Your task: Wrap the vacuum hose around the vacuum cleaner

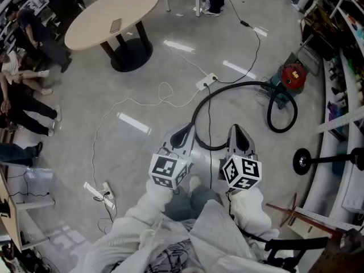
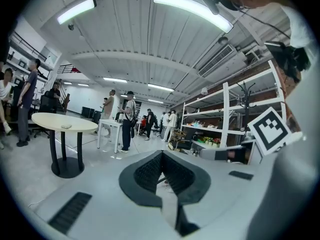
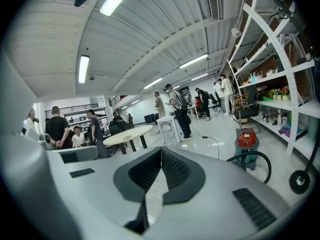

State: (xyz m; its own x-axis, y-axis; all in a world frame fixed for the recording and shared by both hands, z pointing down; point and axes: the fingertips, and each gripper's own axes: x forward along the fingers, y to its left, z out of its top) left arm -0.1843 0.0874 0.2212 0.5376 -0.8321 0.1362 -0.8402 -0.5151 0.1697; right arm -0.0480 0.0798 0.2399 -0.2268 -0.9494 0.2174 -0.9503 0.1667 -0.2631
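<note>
- Ahead, the vacuum cleaner (image 1: 293,74), red on top, stands on the floor beside the shelves, well apart from us.
- Its black vacuum hose (image 1: 239,83) lies unwrapped, arcing over the floor toward us, with one loop by the cleaner.
- Our left gripper (image 1: 186,131) and right gripper (image 1: 236,131) are both closed, holding nothing.
- A white cable (image 1: 142,103) and a power strip (image 1: 206,82) lie near the hose's arc.

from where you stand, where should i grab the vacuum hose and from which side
Probably the near stretch of the hose, where its arc lies flat on bare floor, away from the vacuum cleaner. Come from above, jaws across it: it is a thin round tube with open floor on both sides.
</note>
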